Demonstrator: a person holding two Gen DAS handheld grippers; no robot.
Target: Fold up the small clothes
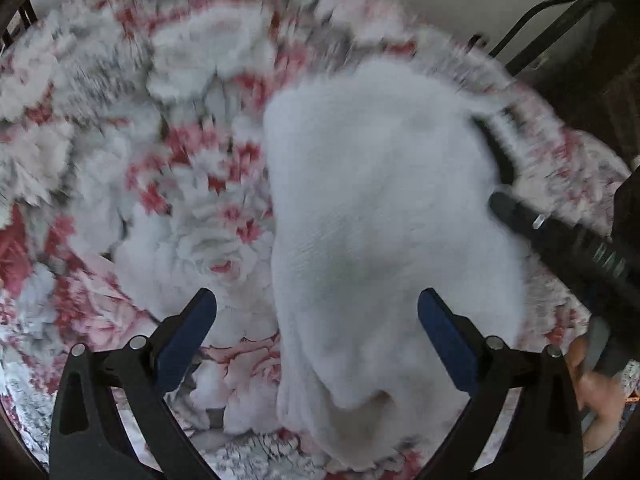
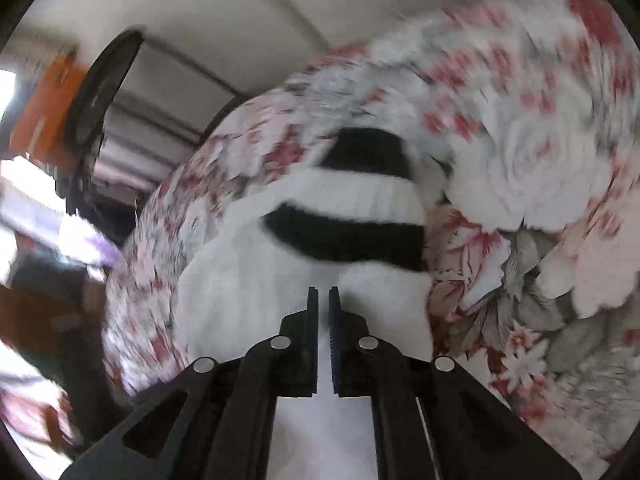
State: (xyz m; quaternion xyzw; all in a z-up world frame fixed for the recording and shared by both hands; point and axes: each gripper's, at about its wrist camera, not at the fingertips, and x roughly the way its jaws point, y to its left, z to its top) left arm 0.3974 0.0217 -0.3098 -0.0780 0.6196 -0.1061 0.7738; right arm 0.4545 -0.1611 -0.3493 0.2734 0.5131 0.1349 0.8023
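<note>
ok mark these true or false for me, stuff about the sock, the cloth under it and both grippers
1. The left gripper has its jaws spread apart. True.
2. The right gripper stands wide open. False: its jaws are almost together, and whether they pinch any fabric cannot be told.
3. The white garment lies on a plain blue sheet. False: it lies on a floral cloth of red, pink and grey.
4. The white garment has black bands at one end. True.
5. The left gripper grips the garment. False: its blue pads stand clear on either side of it.
</note>
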